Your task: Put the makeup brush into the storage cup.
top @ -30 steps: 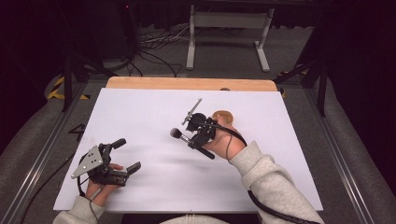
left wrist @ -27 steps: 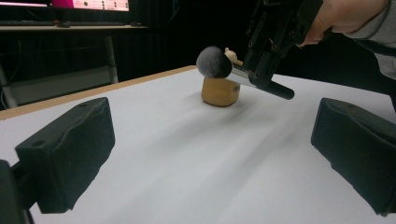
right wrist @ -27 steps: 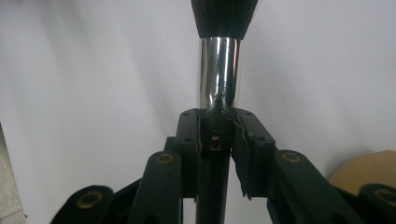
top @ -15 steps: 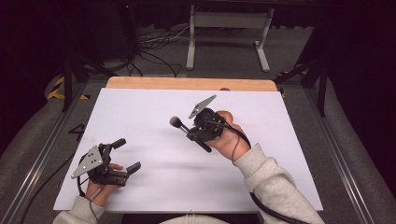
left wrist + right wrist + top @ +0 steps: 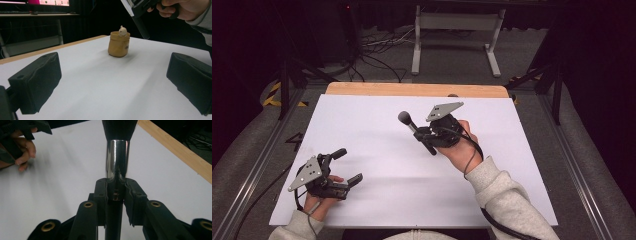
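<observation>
My right gripper [image 5: 423, 135] is shut on a makeup brush [image 5: 404, 118] with a dark bristle head, a shiny metal ferrule [image 5: 117, 157] and a black handle. It holds the brush lifted over the middle of the white table [image 5: 377, 125], head pointing left and away. In the right gripper view the pads [image 5: 101, 195] clamp the handle just below the ferrule. My left gripper [image 5: 349, 166] rests near the front left edge, open, with nothing between its pads [image 5: 37, 80]. A small tan pouch [image 5: 118, 45] with a pale figure in it stands ahead of the left gripper.
A wooden strip [image 5: 412, 90] runs along the table's far edge, with a metal stand [image 5: 457, 30] and cables on the floor beyond it. In the left gripper view the right hand [image 5: 185, 8] hangs above and right of the pouch.
My right hand has risen and moved farther away with the brush, and now hides the tan pouch in the high view. The left gripper has stayed in place.
</observation>
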